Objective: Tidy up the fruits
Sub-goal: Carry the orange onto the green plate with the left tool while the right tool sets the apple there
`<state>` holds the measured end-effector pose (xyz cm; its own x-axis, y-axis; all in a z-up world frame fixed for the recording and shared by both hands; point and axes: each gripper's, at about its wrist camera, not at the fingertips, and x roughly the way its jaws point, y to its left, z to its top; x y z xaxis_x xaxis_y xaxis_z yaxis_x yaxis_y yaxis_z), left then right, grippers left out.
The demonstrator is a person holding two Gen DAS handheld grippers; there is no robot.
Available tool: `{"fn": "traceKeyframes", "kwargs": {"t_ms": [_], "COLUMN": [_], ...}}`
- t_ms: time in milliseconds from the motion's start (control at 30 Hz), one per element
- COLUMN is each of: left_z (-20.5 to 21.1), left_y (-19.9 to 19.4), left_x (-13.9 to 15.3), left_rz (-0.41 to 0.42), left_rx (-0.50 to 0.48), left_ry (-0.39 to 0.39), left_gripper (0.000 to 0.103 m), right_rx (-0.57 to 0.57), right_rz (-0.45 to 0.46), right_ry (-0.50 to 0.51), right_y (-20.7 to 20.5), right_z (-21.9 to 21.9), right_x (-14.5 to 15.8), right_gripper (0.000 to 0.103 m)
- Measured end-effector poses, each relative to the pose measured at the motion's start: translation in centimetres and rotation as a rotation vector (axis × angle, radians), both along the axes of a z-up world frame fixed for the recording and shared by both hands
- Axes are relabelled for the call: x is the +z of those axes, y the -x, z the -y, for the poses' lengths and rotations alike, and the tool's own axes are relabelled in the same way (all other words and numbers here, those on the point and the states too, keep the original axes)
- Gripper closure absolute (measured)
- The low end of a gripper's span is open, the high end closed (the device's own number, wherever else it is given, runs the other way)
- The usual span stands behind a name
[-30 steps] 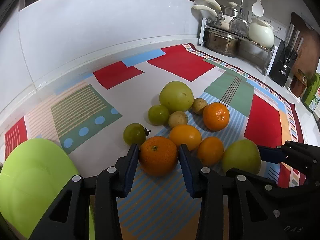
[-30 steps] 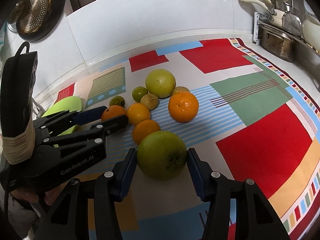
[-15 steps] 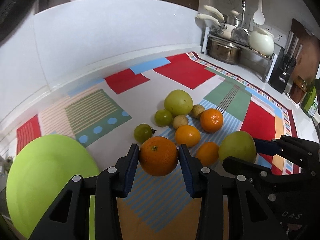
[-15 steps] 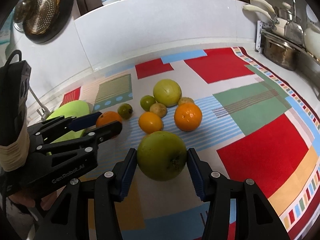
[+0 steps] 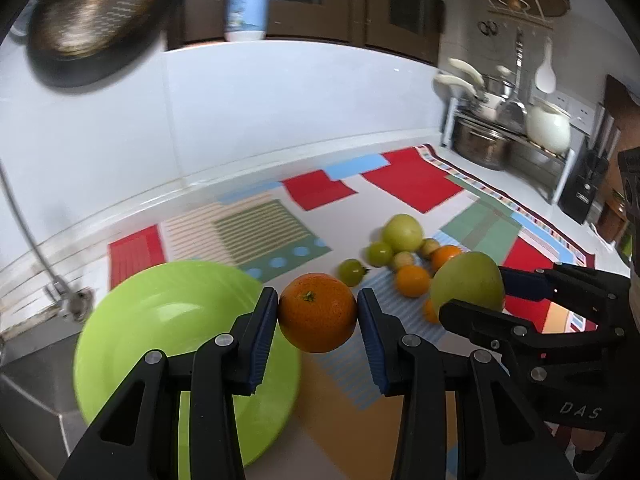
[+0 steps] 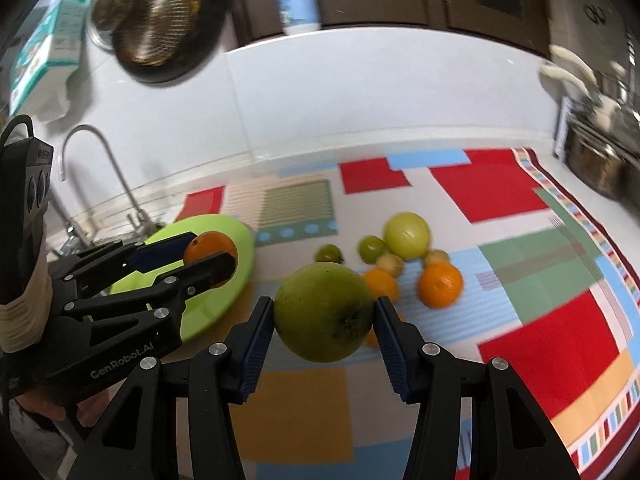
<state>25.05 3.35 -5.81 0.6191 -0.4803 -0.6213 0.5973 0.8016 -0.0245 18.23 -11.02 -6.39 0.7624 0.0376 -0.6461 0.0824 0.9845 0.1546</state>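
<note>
My left gripper is shut on an orange, held in the air just right of a lime-green plate. My right gripper is shut on a large green apple, also lifted off the mat. In the left wrist view the right gripper shows at the right with the apple. In the right wrist view the left gripper holds the orange over the plate. Several fruits stay in a cluster on the patterned mat.
A sink with a tap lies left of the plate. A dish rack with pots stands at the far right by the white tiled wall. A pan and a bottle sit above the wall.
Both grippers have risen with their fruit off the mat. The left one has moved left toward the green plate, which now fills more of its view; the fruit cluster looks farther away.
</note>
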Motion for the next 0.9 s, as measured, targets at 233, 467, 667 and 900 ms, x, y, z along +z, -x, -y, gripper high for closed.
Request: {"fn": "traceKeyframes", "kwargs": {"t_ms": [233, 467, 667, 900], "left_z": [-3.9, -7.4, -9.6, -10.8], "left_y": [-0.2, -1.1, -1.9, -2.6], "left_x": [-0.1, -1.4, -2.9, -4.4], "left_rz": [0.009, -0.016, -0.058, -0.103], "left_rx": [0.120, 0.232, 0.297, 0.344], "left_ry": [-0.026, -0.069, -0.090, -0.102], "left_gripper": [0.062, 0.062, 0.062, 0.062], "right_rx": [0.126, 0.260, 0.368, 0.444], "right_rz": [0.021, 0.006, -0.038, -0.092], "right_ry": [-0.006, 0.003, 0.010, 0.020], "right_y": [-2.1, -5.0, -7.6, -9.7], "right_z": [-2.8, -6.3, -9.1, -11.1], "right_x": [0.5, 0.1, -1.3, -3.3], "right_gripper": [0.051, 0.051, 0.051, 0.051]}}
